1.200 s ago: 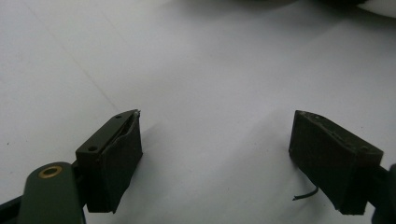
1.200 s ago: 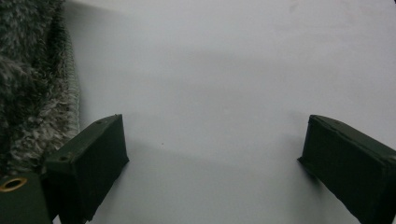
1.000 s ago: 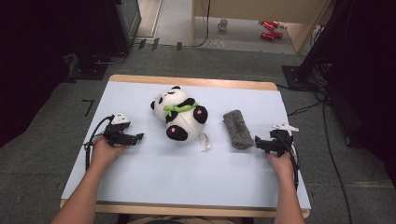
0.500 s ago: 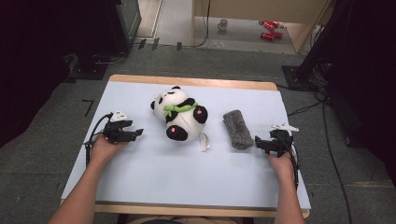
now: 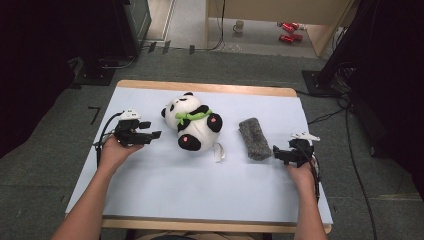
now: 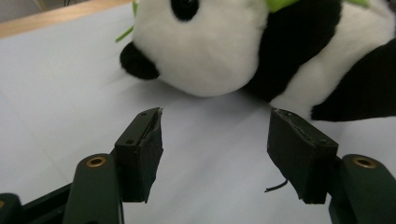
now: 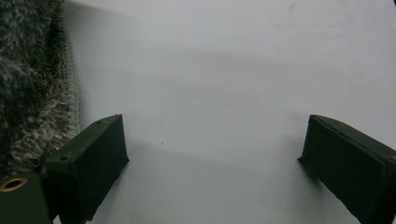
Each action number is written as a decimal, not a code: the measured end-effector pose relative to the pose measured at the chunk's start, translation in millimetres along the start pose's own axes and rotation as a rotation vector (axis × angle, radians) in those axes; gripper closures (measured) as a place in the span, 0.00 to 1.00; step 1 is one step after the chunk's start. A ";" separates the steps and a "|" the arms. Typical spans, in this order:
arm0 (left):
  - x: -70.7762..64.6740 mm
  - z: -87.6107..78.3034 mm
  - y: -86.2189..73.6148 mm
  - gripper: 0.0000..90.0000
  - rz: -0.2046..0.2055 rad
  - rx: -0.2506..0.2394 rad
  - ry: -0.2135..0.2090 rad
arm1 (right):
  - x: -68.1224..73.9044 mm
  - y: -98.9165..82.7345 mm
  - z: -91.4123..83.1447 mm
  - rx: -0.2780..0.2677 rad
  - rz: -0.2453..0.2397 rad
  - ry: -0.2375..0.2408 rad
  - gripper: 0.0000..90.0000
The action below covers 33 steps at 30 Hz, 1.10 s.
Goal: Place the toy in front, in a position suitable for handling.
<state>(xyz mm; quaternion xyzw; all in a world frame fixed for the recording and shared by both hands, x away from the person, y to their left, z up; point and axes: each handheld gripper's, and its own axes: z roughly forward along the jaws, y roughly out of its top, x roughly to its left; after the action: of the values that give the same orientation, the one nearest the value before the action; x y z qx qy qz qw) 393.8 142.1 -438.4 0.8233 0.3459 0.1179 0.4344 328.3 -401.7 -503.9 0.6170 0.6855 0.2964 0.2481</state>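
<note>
Bare worktop (image 5: 200, 190) along the near side; panda (image 5: 192, 122) and grey cloth (image 5: 254, 138) blocking the middle, narrow gap between.

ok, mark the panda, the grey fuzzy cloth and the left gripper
panda (image 5: 192, 125), high view, on its white belly.
grey fuzzy cloth (image 5: 254, 138), high view, on its middle.
left gripper (image 6: 215, 144), left gripper view, midway between its open jaws.

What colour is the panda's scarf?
Bright green; the scarf around the panda shows best in the high view.

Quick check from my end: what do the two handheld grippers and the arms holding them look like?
Both the left gripper and the right gripper are black, with blocky dark jaws, brass-coloured screws, a pale plate on top and a black trailing cable. The forearms are bare, no sleeves.
</note>
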 end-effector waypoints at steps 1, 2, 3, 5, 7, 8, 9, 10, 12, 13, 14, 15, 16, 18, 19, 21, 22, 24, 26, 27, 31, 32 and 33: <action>0.0 0.0 0.0 0.39 0.000 0.000 0.000 | 0.2 0.0 -0.1 0.000 0.002 -0.002 0.07; -2.8 -0.2 5.9 0.40 0.011 -0.017 -0.010 | 0.4 -0.1 -0.2 0.000 0.003 -0.004 0.07; -3.5 0.0 8.9 0.40 0.016 -0.021 -0.018 | 0.5 -0.2 -0.3 0.000 0.004 -0.005 0.07; -4.6 1.4 15.0 0.40 0.034 -0.019 -0.036 | 0.9 -0.8 -1.0 0.000 0.008 -0.005 0.07; -6.4 1.3 21.6 0.40 0.058 -0.019 -0.040 | 1.2 -2.0 -2.4 0.001 0.007 -0.003 0.07; -6.4 1.3 21.6 0.40 0.058 -0.019 -0.040 | 1.3 -2.9 -3.5 0.003 0.004 0.000 0.07; -8.3 0.6 28.3 0.40 0.060 -0.035 -0.061 | 1.3 -4.1 -4.6 0.002 0.003 0.003 0.07; -8.3 0.6 28.3 0.41 0.060 -0.035 -0.061 | 1.3 -4.1 -4.6 0.002 0.003 0.003 0.07; -11.0 3.0 38.1 0.41 0.082 -0.031 -0.080 | 2.5 -5.5 -6.1 0.002 0.006 -0.004 0.07; -11.2 4.2 41.1 0.41 0.085 -0.032 -0.092 | 2.9 -6.0 -6.3 0.000 0.007 -0.005 0.07; -11.1 5.4 43.9 0.41 0.096 -0.028 -0.089 | 3.1 -6.3 -6.6 0.000 0.007 -0.006 0.07; -10.3 7.0 47.0 0.41 0.103 -0.021 -0.095 | 3.3 -6.4 -6.7 -0.001 0.008 -0.007 0.07; -9.7 8.0 49.8 0.42 0.102 -0.018 -0.105 | 3.5 -6.6 -6.7 -0.002 0.007 -0.007 0.07; -9.3 8.6 53.0 0.41 0.105 -0.014 -0.117 | 3.6 -6.9 -7.0 -0.003 0.005 -0.008 0.07; -10.5 8.6 59.6 0.42 0.114 -0.020 -0.127 | 3.7 -7.1 -7.1 -0.004 0.006 -0.008 0.07; -14.4 8.4 69.2 0.42 0.127 -0.043 -0.153 | 3.8 -7.4 -7.3 -0.004 0.006 -0.007 0.07; -15.6 9.4 72.2 0.42 0.135 -0.042 -0.160 | 3.8 -7.3 -7.3 -0.003 0.006 -0.008 0.07; -18.3 13.9 78.0 0.41 0.158 -0.032 -0.176 | 3.7 -7.3 -7.3 -0.003 0.006 -0.008 0.07; -18.8 22.0 80.2 0.40 0.160 -0.027 -0.196 | 3.8 -7.3 -7.3 -0.003 0.007 -0.008 0.07; -18.5 26.3 79.5 0.39 0.160 -0.020 -0.204 | 3.7 -7.4 -7.3 -0.003 0.005 -0.007 0.07; -21.1 41.0 73.4 0.38 0.180 0.025 -0.192 | 3.9 -7.4 -7.3 -0.002 0.006 -0.009 0.07; -22.0 44.1 71.0 0.38 0.183 0.029 -0.194 | 3.9 -7.4 -7.3 -0.002 0.006 -0.009 0.07; -22.6 47.8 68.1 0.38 0.186 0.038 -0.189 | 3.9 -7.4 -7.3 -0.002 0.006 -0.009 0.07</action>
<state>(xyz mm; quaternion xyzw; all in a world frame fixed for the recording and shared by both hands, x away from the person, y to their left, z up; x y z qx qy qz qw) 432.7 70.4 -410.2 0.8673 0.2278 0.0730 0.4365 317.5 -399.0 -504.0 0.6200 0.6824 0.2950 0.2508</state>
